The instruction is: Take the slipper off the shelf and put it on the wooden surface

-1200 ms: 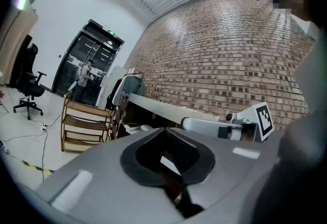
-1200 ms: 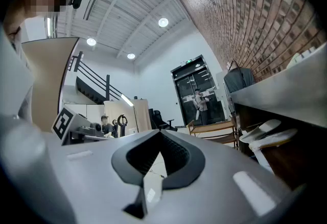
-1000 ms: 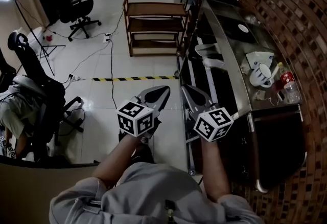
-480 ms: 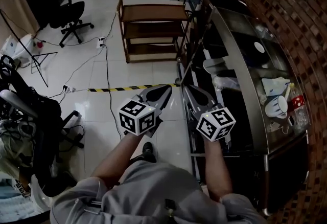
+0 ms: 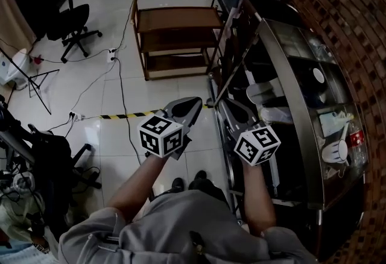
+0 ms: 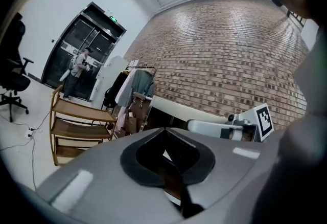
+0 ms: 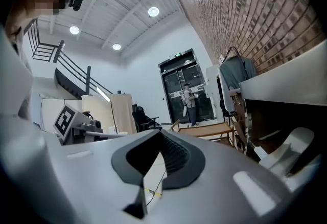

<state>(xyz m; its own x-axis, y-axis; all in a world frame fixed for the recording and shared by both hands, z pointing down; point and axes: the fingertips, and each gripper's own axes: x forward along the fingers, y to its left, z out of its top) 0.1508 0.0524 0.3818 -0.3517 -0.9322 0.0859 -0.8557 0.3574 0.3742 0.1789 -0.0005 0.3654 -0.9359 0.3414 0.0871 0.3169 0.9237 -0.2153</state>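
Note:
A white slipper (image 5: 265, 91) lies on a shelf of the dark metal rack (image 5: 294, 85) at the right, with a second white one (image 5: 276, 114) just in front of it. The right gripper view shows a white slipper (image 7: 290, 152) low at the right. My left gripper (image 5: 192, 103) and right gripper (image 5: 224, 105) hang side by side over the tiled floor, left of the rack. Both are shut and hold nothing. The wooden shelf unit (image 5: 175, 40) stands farther ahead. It also appears as the wooden unit (image 6: 76, 120) and the wooden unit (image 7: 209, 130).
An office chair (image 5: 67, 20) and cables lie on the floor at the left. Yellow-black tape (image 5: 120, 116) crosses the tiles. A mug (image 5: 335, 152) and small items sit on the rack's steel top. A person (image 7: 190, 103) stands by the far door. A brick wall runs along the right.
The view has moved forward along the rack, so the slippers and the wooden unit sit nearer. Both grippers stay shut and side by side.

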